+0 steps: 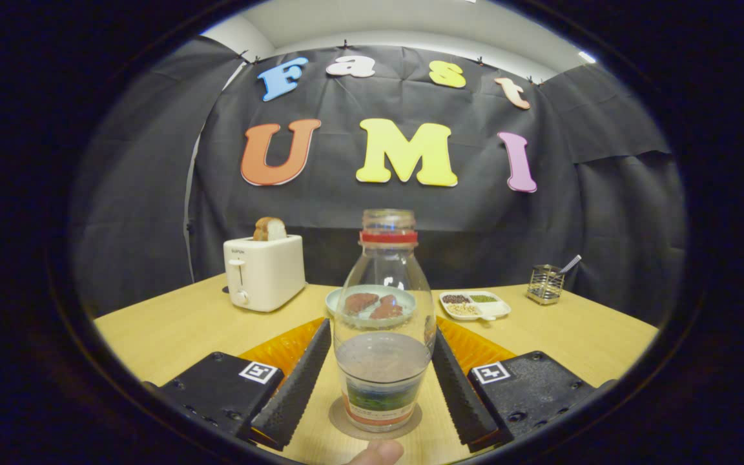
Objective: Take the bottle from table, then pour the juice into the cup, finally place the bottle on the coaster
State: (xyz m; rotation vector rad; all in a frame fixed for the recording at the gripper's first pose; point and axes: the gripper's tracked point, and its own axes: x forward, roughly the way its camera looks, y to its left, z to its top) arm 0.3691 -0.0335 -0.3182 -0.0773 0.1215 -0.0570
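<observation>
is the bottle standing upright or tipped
Upright: the bottle stands on the round coaster, open neck straight up, between the gripper fingers, which flank it.

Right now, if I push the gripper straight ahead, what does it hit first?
The bottle: it stands on the coaster between the open fingers, so the gripper would meet it at once. The plate lies beyond it.

Brand "SUPOR" on toaster (263,272)
</observation>
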